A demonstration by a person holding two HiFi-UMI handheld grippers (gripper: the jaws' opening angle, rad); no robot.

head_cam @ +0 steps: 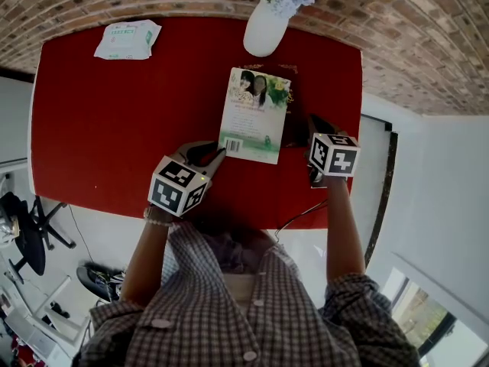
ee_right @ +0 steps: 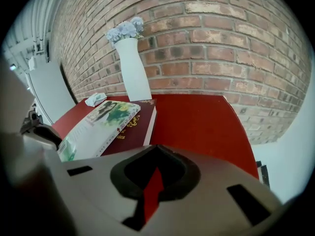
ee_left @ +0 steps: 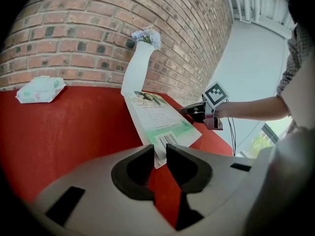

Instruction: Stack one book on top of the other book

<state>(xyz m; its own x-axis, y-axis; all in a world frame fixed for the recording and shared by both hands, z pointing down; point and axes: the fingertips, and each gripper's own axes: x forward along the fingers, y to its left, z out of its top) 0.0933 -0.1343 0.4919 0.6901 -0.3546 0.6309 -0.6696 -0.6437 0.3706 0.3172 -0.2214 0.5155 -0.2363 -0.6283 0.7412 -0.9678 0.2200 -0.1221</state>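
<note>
A white-and-green book lies slanted over a dark red book on the red table, just in front of the vase. My left gripper sits at the top book's near left corner. In the left gripper view its jaws stand a little apart, and the corner of the book shows in the gap, not pinched. My right gripper hovers to the right of the dark red book. Its jaws are shut with nothing between them.
A white vase with pale flowers stands against the brick wall right behind the books. A packet of wipes lies at the far left corner. The table's right edge runs close beside my right gripper. Bare red tabletop spreads to the left.
</note>
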